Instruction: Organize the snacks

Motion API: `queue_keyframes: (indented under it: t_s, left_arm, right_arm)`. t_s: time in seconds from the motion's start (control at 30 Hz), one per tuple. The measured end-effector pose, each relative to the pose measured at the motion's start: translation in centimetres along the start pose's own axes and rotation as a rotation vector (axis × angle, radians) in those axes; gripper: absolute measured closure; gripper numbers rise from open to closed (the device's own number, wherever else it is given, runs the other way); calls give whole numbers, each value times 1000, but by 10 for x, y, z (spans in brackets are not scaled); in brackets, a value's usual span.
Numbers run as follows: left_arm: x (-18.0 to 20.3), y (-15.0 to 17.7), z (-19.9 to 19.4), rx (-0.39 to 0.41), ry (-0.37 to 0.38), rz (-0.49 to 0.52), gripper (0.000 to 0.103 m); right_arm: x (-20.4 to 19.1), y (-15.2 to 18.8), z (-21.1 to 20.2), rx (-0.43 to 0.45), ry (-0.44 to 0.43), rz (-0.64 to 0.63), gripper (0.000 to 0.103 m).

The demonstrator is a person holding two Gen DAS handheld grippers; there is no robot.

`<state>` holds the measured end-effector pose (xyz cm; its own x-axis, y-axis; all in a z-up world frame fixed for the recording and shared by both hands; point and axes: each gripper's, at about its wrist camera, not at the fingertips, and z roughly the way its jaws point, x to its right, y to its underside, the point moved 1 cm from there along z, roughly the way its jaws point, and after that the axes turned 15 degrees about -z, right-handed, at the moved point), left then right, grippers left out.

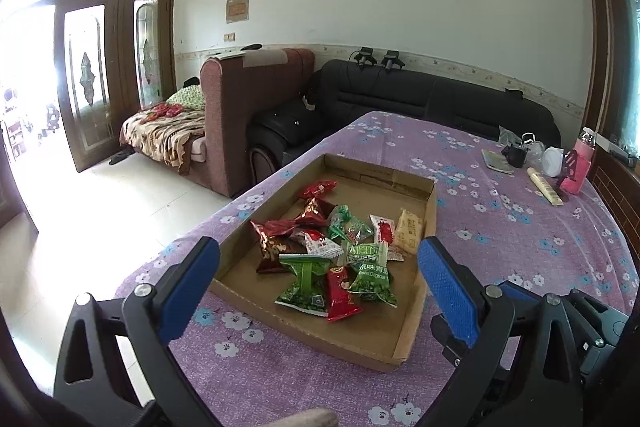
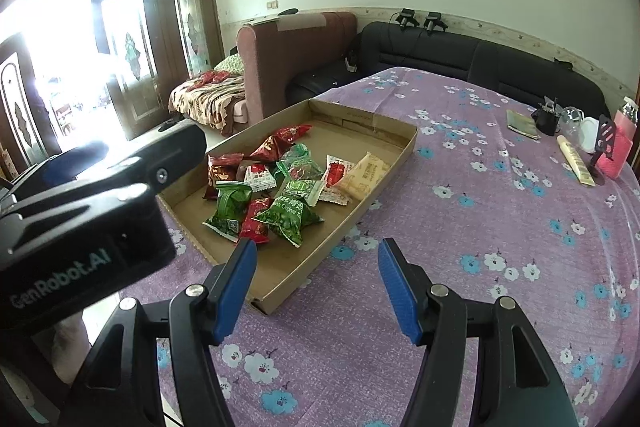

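Observation:
A shallow cardboard tray (image 1: 416,311) (image 2: 384,171) lies on the purple flowered tablecloth. It holds several snack packets in a loose pile: green pea packets (image 1: 370,277) (image 2: 290,217), red packets (image 1: 340,293) (image 2: 276,147), and a pale yellow packet (image 1: 408,227) (image 2: 364,175). My left gripper (image 1: 318,263) is open and empty, hovering just above the tray's near end. My right gripper (image 2: 318,259) is open and empty, above the tray's near right corner. The left gripper's black body (image 2: 80,223) shows at left in the right wrist view.
At the table's far right stand a pink bottle (image 1: 578,167) (image 2: 620,143), a cream tube (image 1: 546,187) (image 2: 576,163), a small book (image 1: 496,161), a black item and glassware. A black sofa (image 1: 420,95) and a brown sofa (image 1: 248,107) stand beyond the table.

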<state>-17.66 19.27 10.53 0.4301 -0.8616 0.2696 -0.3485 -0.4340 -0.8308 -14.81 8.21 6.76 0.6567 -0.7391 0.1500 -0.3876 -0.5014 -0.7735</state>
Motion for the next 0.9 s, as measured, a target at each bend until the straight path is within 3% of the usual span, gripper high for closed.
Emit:
queue_keyframes:
  t_s: [0.9]
  left_arm:
    - [-9,1,19,-41,-9,-10,4]
  right_arm:
    - [-5,-2,18,-30,-29,-9,38]
